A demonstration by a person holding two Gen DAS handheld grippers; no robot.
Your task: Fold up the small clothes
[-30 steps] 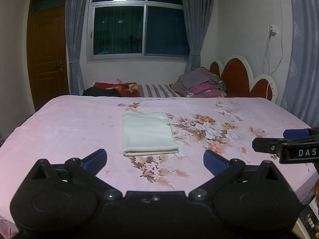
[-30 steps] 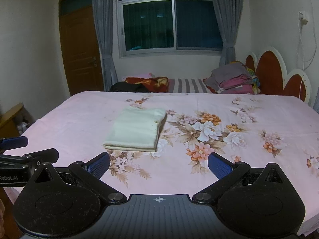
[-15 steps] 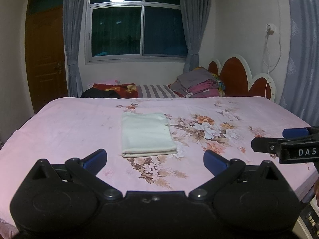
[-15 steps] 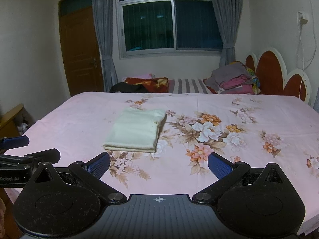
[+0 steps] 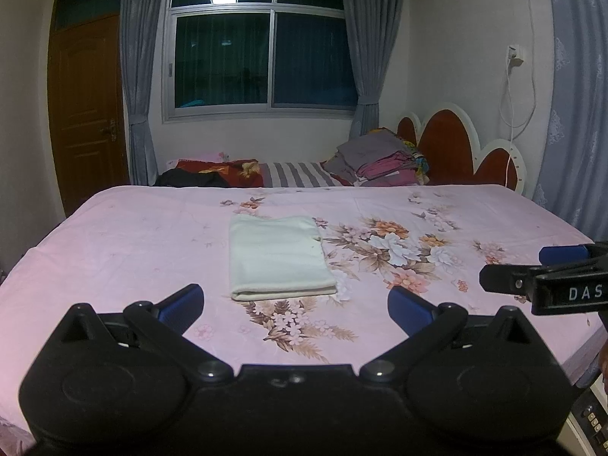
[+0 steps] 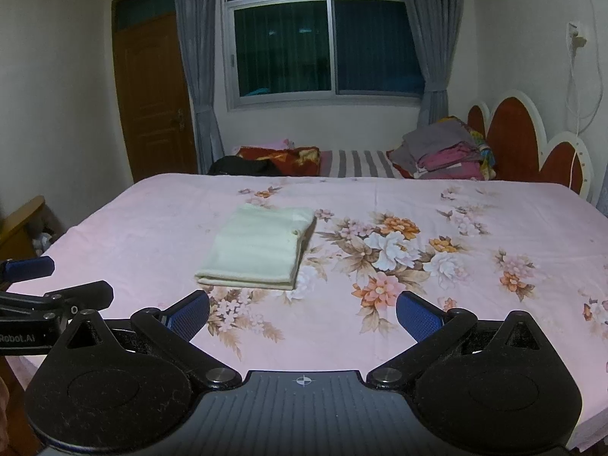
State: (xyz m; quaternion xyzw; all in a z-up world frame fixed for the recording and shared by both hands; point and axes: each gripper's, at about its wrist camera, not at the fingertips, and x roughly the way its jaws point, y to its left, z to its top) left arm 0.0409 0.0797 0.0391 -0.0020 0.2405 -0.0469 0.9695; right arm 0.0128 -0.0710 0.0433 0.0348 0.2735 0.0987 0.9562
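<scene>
Left wrist view: the left claw (image 5: 294,302) is spread wide and empty, just short of the cream, rectangular folded cloth (image 5: 279,257) lying on the pink floral bedsheet (image 5: 125,243). The cloth's long axis runs away from the claw; its folded near edge lies straight ahead, making this the nearer claw.

Right wrist view: the right claw (image 6: 304,313), equally spread and empty, has the cloth ahead and leftward. Only this view shows the stacked layers on the cloth's right side.

The room around me is dim, with a cool bluish cast. The only light I can see is a ceiling lamp mirrored as a bright patch in the dark window (image 5: 262,45), upper middle of both views. The bed (image 5: 133,243) is evenly lit with soft shadows. Edges bow and corners go black; focus is fairly sharp.
</scene>
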